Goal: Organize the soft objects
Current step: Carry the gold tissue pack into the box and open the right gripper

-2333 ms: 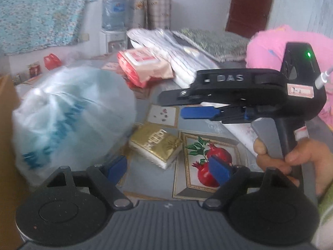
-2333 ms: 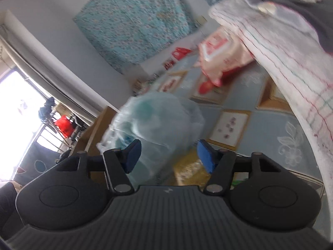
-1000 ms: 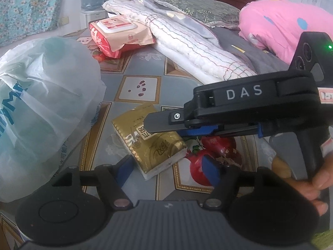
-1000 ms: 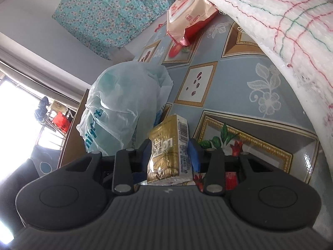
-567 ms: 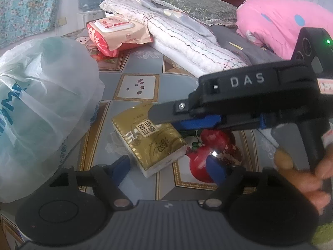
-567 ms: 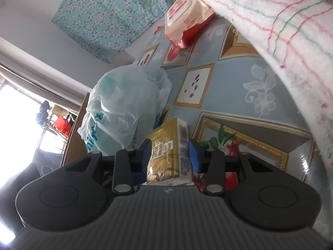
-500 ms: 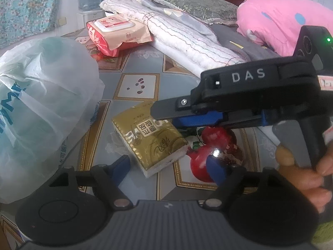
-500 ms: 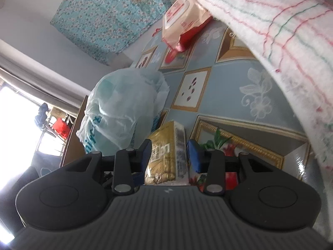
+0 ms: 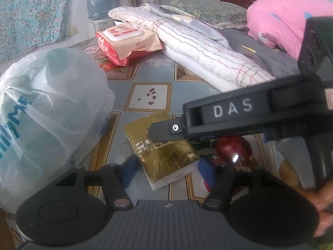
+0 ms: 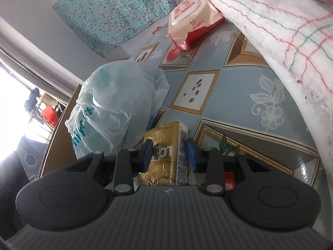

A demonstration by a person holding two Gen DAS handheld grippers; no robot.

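A gold tissue pack (image 9: 166, 156) lies on the flowered blue tablecloth (image 9: 149, 95). In the right wrist view the pack (image 10: 166, 145) sits between the blue pads of my right gripper (image 10: 169, 153), which are closing and press on its two sides. From the left wrist view, that gripper's upper finger (image 9: 164, 132) lies across the top of the pack. My left gripper (image 9: 167, 170) is closing too. The near end of the pack is between its fingers, with small gaps on both sides.
A filled white plastic bag (image 9: 47, 108) stands just left of the pack. Farther back are a pink wet-wipes pack (image 9: 127, 39), a folded white blanket (image 9: 208, 54), a dark pillow (image 9: 208, 10) and a pink blanket (image 9: 281, 16). A hand (image 9: 324, 198) holds the right gripper.
My right gripper has sunk lower over the gold pack and its pads have drawn in against it. My left gripper's fingers have come closer together around the pack's near end.
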